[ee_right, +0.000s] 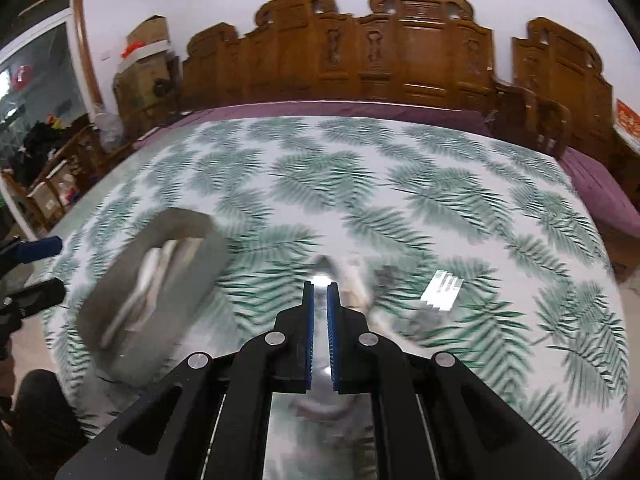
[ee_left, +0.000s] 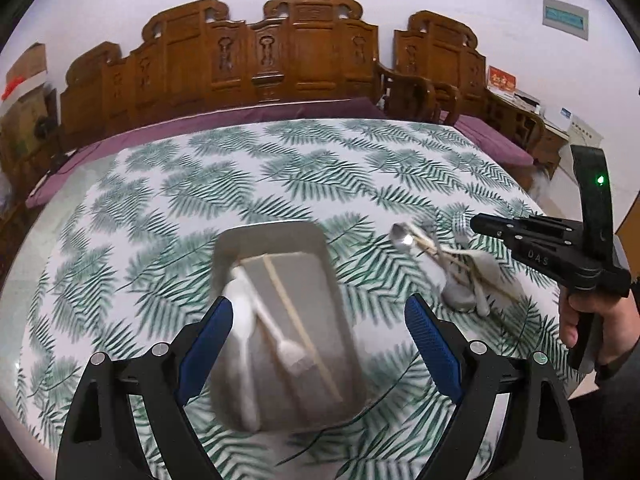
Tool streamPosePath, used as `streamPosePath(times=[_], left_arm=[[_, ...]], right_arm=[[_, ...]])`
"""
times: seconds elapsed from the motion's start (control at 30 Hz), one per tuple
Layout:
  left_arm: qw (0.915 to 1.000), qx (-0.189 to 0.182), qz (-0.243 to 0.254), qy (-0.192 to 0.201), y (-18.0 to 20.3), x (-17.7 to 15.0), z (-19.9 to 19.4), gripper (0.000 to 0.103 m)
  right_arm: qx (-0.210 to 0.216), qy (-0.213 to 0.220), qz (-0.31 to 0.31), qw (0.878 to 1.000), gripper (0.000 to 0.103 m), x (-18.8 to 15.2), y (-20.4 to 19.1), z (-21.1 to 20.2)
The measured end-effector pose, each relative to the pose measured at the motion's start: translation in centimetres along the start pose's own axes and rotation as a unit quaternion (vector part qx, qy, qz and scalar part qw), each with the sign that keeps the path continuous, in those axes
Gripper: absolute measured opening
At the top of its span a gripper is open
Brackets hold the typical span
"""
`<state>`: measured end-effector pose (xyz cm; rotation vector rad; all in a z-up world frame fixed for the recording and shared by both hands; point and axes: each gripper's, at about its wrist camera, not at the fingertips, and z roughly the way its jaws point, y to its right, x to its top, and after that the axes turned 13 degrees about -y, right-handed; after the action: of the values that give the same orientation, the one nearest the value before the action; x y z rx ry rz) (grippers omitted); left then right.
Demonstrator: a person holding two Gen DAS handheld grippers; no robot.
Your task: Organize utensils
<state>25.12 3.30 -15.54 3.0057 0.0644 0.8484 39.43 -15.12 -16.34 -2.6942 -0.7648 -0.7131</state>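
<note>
The left gripper (ee_left: pixel 318 338), nearest the left wrist camera, is held wide apart, its blue pads (ee_left: pixel 434 344) spread to either side of a grey tray (ee_left: pixel 280 240) with nothing clamped between them. The tray is set on a tablecloth (ee_left: pixel 200 184) printed with green fern leaves. Inside the tray a white spoon (ee_left: pixel 242 320), a second white utensil (ee_left: pixel 286 346) with a broad end, and a pale wooden chopstick (ee_left: pixel 300 328) are laid lengthwise, side by side. To the right of the tray, well clear of its rim, a loose heap of utensils (ee_left: pixel 460 276) is left on the cloth; the single pieces are too blurred and tangled to be told apart.

The right gripper (ee_left: pixel 476 226) is seen at the right edge of that view, held by a hand (ee_left: pixel 592 320) above the heap. In the right wrist view the right gripper (ee_right: pixel 320 286) is drawn narrow, and a shiny metal spoon (ee_right: pixel 322 270) is pinched between its pads, the bowl sticking out past the fingertips over the cloth. The tray (ee_right: pixel 120 292) is seen to the left of it, apart from the spoon. A carved wooden bench (ee_left: pixel 260 60) with a purple cushion (ee_left: pixel 240 114) is set behind the table.
</note>
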Motion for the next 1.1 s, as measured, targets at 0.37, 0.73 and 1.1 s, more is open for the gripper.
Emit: streamPosePath(times=[0.37,0.73,1.1], left_arm=[[0.9987,-0.044,0.005,-0.025,4.6,4.0,5.7,0.082],[0.996,-0.071,0.002,-0.053,8.0,8.0,10.9,0.06],[0.9924,-0.048,0.011,-0.112,8.8,10.2,16.3,0.041]], right_arm=[[-0.015,-0.029,0.033,0.999,0.009,-1.3,5.2,3.8],[0.006,-0.025,0.059,0.998,0.009,-1.5,7.8,4.1],[0.011,-0.027,0.067,0.997,0.009,-1.6,8.5,4.1]])
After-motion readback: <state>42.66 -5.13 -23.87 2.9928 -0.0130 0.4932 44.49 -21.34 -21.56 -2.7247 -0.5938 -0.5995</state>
